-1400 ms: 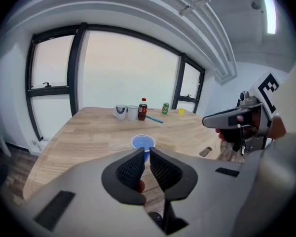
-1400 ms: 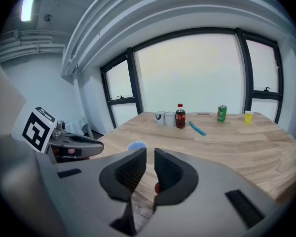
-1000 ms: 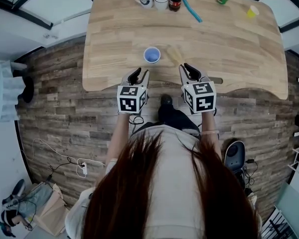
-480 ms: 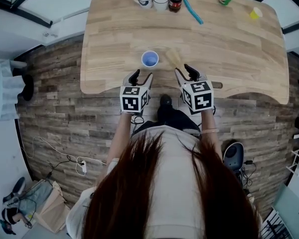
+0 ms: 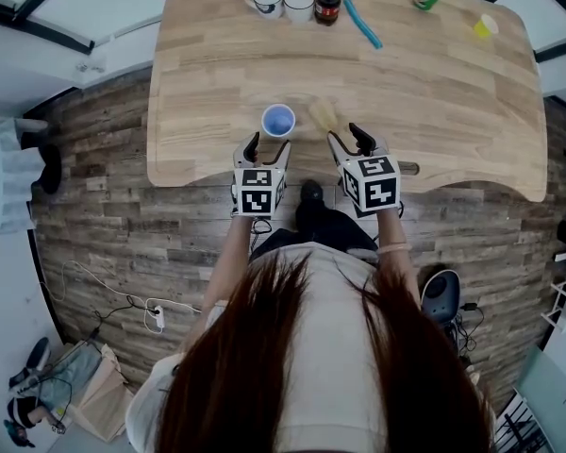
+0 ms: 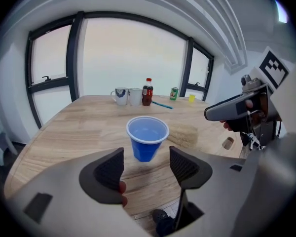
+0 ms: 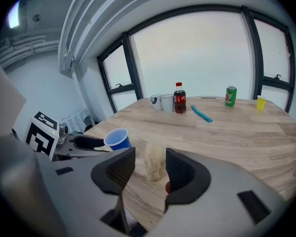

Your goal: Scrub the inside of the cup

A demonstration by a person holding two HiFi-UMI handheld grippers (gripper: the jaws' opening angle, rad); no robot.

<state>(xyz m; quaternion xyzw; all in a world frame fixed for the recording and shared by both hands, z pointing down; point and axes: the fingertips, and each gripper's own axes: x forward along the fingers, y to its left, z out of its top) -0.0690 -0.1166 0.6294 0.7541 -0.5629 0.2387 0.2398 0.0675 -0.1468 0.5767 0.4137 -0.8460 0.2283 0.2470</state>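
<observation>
Left gripper (image 6: 147,158): jaws just been opening, apart, nothing between them. The blue plastic cup (image 6: 147,137) stands upright just ahead on the light wooden table (image 6: 64,127). Right gripper (image 7: 150,169): same, aimed at the pale fuzzy scrubber (image 7: 153,161) beside the cup. Risk: a jaw clips the rim and the light cup tips or skids.

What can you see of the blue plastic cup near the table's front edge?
The blue plastic cup is a tapered disposable cup with a pale rolled rim. It stands upright and looks empty on the light wooden table, near its front edge. Only the table touches it. A beige fluffy scrubber lies apart on its right. The left gripper faces it from short of it; its jaws have just been opening, with nothing between them.
</observation>
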